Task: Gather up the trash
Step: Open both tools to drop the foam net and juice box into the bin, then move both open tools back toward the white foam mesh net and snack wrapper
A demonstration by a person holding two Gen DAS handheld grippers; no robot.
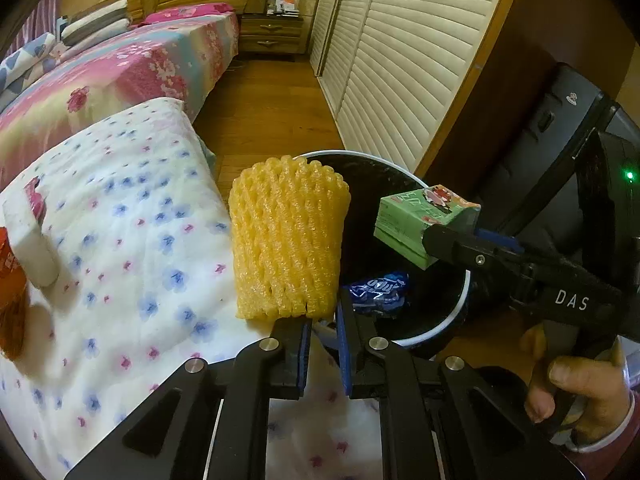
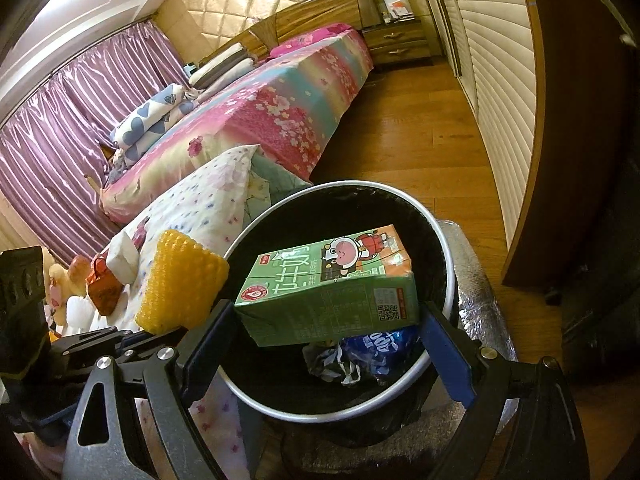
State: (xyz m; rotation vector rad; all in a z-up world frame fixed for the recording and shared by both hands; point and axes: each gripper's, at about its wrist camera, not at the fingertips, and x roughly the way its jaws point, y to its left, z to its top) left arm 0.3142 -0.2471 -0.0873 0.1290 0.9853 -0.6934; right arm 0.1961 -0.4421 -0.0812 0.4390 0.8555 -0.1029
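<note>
My left gripper is shut on the lower edge of a yellow foam fruit net and holds it upright by the rim of a black trash bin. My right gripper is shut on a green milk carton and holds it over the bin's opening. The carton also shows in the left wrist view, and the net in the right wrist view. A blue wrapper and crumpled plastic lie inside the bin.
A flowered white quilt lies left of the bin, with a white packet and an orange-red wrapper on it. Beyond are a pink bed, wooden floor, a nightstand and louvred wardrobe doors.
</note>
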